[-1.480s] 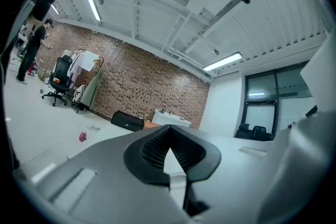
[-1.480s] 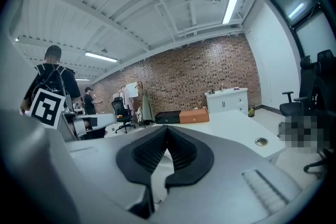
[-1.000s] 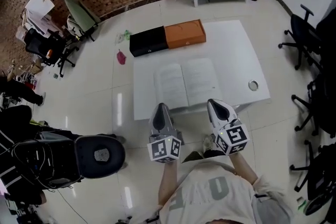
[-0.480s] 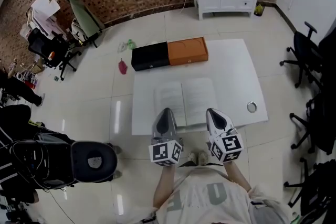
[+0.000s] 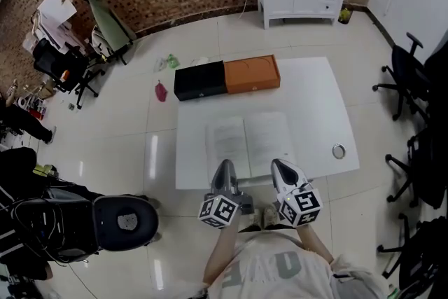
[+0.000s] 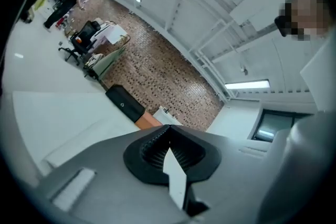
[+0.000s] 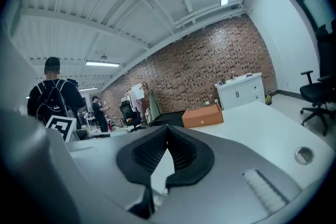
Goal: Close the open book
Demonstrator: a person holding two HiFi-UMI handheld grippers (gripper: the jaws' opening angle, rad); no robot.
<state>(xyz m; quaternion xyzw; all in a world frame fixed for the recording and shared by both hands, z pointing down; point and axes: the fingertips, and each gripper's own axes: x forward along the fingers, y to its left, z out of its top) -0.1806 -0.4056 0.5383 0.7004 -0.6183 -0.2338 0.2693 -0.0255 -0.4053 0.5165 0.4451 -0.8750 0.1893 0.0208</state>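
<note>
Probably light, floppy pages — take the book (image 5: 248,138) by an outer edge; left tool (image 5: 224,165) and right tool (image 5: 279,166) pinched closed, empty.

Right gripper (image 7: 167,131) jaws met at tips, nothing between. Beyond lay white table (image 7: 262,123), orange box (image 7: 202,116) at far edge, metal ring (image 7: 303,155) at right.

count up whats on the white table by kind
box: 2, a black box and an orange box
book: 1, lying open
small metal ring: 1
total: 4
</note>
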